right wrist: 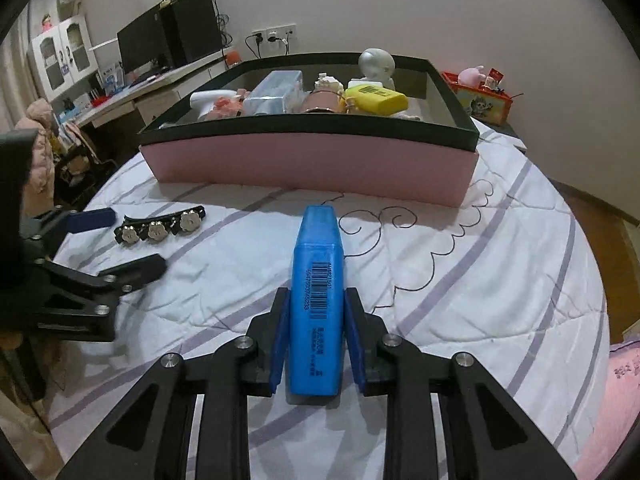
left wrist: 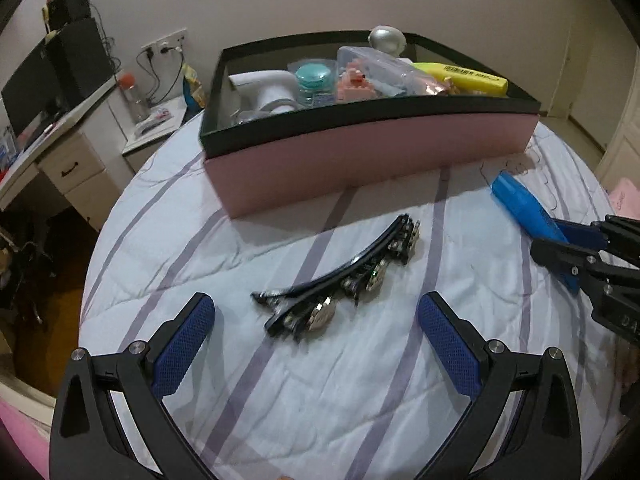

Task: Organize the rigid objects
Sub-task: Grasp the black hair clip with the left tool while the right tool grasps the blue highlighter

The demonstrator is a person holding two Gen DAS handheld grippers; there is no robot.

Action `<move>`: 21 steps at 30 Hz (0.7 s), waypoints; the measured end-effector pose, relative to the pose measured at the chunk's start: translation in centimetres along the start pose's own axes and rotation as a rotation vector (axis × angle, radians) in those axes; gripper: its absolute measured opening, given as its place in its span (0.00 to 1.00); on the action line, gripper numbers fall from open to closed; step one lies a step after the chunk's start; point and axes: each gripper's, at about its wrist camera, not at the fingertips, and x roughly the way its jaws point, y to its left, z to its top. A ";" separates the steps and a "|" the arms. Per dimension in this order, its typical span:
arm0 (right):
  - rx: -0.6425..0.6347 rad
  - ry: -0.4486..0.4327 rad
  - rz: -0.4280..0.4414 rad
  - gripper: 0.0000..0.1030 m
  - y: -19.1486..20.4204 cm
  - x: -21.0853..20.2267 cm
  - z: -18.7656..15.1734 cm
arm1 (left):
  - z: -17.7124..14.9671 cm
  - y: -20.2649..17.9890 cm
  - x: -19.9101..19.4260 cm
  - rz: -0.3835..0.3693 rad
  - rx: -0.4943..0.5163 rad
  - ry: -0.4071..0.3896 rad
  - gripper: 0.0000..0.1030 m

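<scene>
From the left wrist view, the left gripper (left wrist: 316, 340) stands wide open with nothing between its pads; one hair clip (left wrist: 344, 280) lies on the bed (left wrist: 360, 400) just ahead of it, between the fingers' lines and not touched. Beyond the clip sits one box (left wrist: 372, 152), already holding several items, among them one yellow highlighter (left wrist: 460, 76), one teal jar (left wrist: 315, 76) and one silver figure (left wrist: 387, 38). To the right, the right gripper (left wrist: 560, 240) carries one blue highlighter (left wrist: 520, 204). From the right wrist view, the right gripper (right wrist: 316, 336) is closed on the blue highlighter (right wrist: 318, 280), pads pressing both its sides, its far end pointing toward the box (right wrist: 312, 160). The clip (right wrist: 160, 228) lies to the left, by the left gripper (right wrist: 120, 240). Judgement: most items are boxed; two remain outside, one gripped, one not yet picked.
</scene>
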 end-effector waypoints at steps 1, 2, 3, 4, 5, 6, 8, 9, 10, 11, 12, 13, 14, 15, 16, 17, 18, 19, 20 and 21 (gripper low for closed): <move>-0.002 0.001 0.002 0.26 -0.1 0.1 0.1 | 0.2 -0.1 -0.1 0.000 0.002 -0.005 1.00; -0.002 0.000 0.004 0.26 -0.1 0.1 0.1 | 0.2 -0.1 -0.1 0.006 0.003 -0.010 0.99; -0.001 -0.001 0.007 0.26 -0.1 0.1 0.1 | 0.3 -0.2 0.0 0.012 0.008 -0.007 0.97; 0.000 -0.002 0.010 0.26 -0.2 0.2 0.1 | 0.4 -0.3 0.2 -0.004 0.010 0.005 0.90; 0.003 -0.002 0.013 0.26 -0.3 0.2 0.1 | 0.4 -0.3 0.3 -0.029 0.003 0.010 0.83; 0.002 -0.004 0.013 0.26 -0.2 0.2 0.1 | 0.4 -0.3 0.2 -0.039 -0.009 0.008 0.80; -0.002 -0.004 0.013 0.26 -0.1 0.1 0.0 | 0.5 -0.4 -0.2 -0.029 -0.010 0.012 0.63; -0.002 -0.005 0.014 0.26 -0.2 0.1 0.0 | 0.5 -0.6 -0.3 -0.037 -0.011 0.012 0.62; 0.000 -0.006 0.015 0.26 -0.3 0.0 -0.1 | 0.4 -0.8 -0.4 -0.036 -0.013 0.019 0.62; 0.001 -0.004 0.015 0.26 -0.4 -0.1 -0.2 | 0.3 -1.1 -0.4 -0.030 -0.006 0.028 0.62; 0.001 -0.006 0.014 0.26 -0.4 -0.2 -0.2 | 0.2 -1.6 -0.6 -0.029 0.004 0.033 0.61; 0.004 -0.011 0.007 0.26 -0.6 -0.4 -0.3 | 0.1 -1.8 -0.7 -0.036 0.004 0.035 0.55; 0.006 -0.012 0.004 0.26 -0.7 -0.6 -0.4 | -0.1 -2.1 -1.0 -0.043 -0.002 0.037 0.50; 0.008 -0.011 0.002 0.26 -0.8 -0.6 -0.5 | -0.3 -2.4 -1.3 -0.050 -0.004 0.042 0.49; 0.009 -0.009 0.001 0.26 -1.0 -0.8 -0.7 | -0.5 -2.8 -1.6 -0.057 0.000 0.043 0.49; 0.010 -0.011 0.001 0.26 -1.2 -0.9 -0.8 | -0.8 -3.3 -1.9 -0.058 0.007 0.042 0.49; 0.012 -0.011 0.001 0.26 -1.3 -1.1 -1.0 | -1.1 -3.9 -2.2 -0.060 0.013 0.042 0.49; 0.012 -0.010 0.002 0.26 -1.4 -1.2 -1.1 | -1.4 -4.4 -2.3 -0.070 0.021 0.044 0.49; 0.014 -0.008 0.005 0.26 -1.5 -1.3 -1.3 | -1.5 -4.8 -2.5 -0.074 0.026 0.045 0.49; 0.016 -0.007 0.007 0.26 -1.6 -1.3 -1.4 | -1.7 -5.3 -2.7 -0.076 0.027 0.039 0.50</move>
